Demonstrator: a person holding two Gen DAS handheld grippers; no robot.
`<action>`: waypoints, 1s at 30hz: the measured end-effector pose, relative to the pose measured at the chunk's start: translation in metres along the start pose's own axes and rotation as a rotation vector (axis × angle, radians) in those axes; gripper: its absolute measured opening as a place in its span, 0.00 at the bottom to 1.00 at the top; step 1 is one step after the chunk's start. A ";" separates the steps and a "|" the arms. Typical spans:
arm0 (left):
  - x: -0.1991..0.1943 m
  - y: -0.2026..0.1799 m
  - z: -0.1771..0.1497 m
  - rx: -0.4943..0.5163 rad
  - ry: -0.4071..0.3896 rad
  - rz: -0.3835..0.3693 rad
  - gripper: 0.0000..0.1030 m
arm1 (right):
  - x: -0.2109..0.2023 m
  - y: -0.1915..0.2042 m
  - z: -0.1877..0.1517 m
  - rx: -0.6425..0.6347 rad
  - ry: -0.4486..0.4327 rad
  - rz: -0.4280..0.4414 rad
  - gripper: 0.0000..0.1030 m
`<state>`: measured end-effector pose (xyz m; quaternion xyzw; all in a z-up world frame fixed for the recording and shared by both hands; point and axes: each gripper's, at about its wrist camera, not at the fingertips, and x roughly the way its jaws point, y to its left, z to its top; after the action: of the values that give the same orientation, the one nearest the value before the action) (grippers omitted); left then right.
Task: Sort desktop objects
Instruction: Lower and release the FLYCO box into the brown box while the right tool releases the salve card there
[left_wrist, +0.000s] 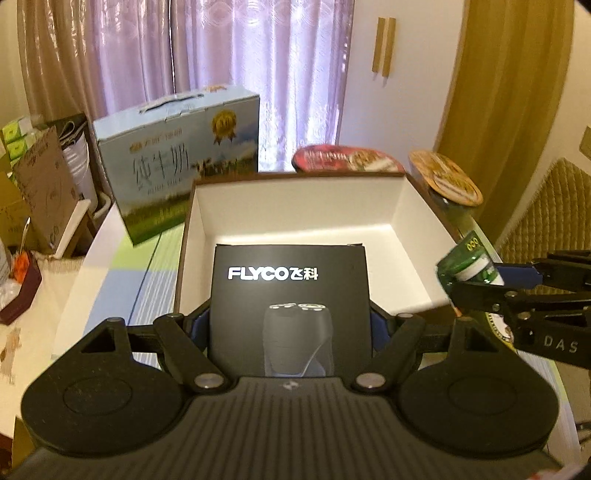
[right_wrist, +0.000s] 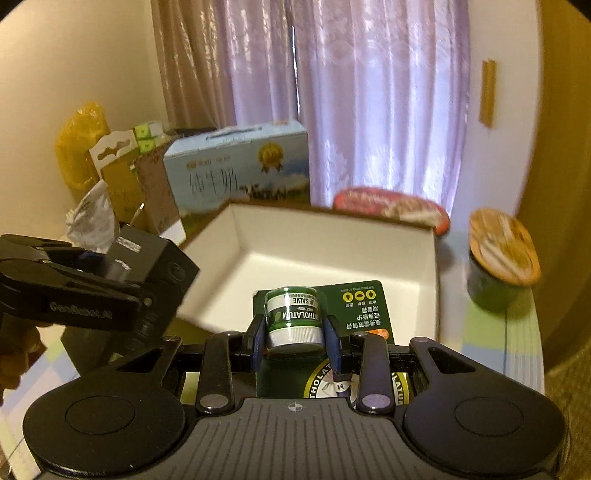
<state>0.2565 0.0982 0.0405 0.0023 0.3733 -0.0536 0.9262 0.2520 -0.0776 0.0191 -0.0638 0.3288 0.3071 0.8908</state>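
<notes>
Grippers grip shaver box (left_wrist: 290, 302) and lip-salve pack (right_wrist: 295, 321) above empty white box (left_wrist: 406, 206).

Lilac curtains (left_wrist: 258, 74), cream wall (right_wrist: 74, 55), backlit window

left hand-held gripper (left_wrist: 290, 325) clamped wide; right hand-held gripper (right_wrist: 295, 338) clamped narrow

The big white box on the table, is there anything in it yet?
Seemingly empty: the white box's visible floor is bare; its near part is hidden by the shaver box and lip salve pack.
</notes>
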 end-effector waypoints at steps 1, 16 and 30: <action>0.007 0.001 0.008 -0.001 -0.001 0.003 0.74 | 0.007 -0.001 0.007 -0.005 -0.004 -0.005 0.30; 0.108 0.023 0.050 -0.018 0.080 0.099 0.74 | 0.110 -0.032 0.038 0.034 0.102 -0.059 0.30; 0.186 0.029 0.045 -0.036 0.254 0.103 0.74 | 0.162 -0.046 0.023 0.067 0.227 -0.074 0.30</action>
<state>0.4230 0.1072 -0.0567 0.0115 0.4876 0.0013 0.8730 0.3879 -0.0250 -0.0680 -0.0805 0.4351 0.2538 0.8601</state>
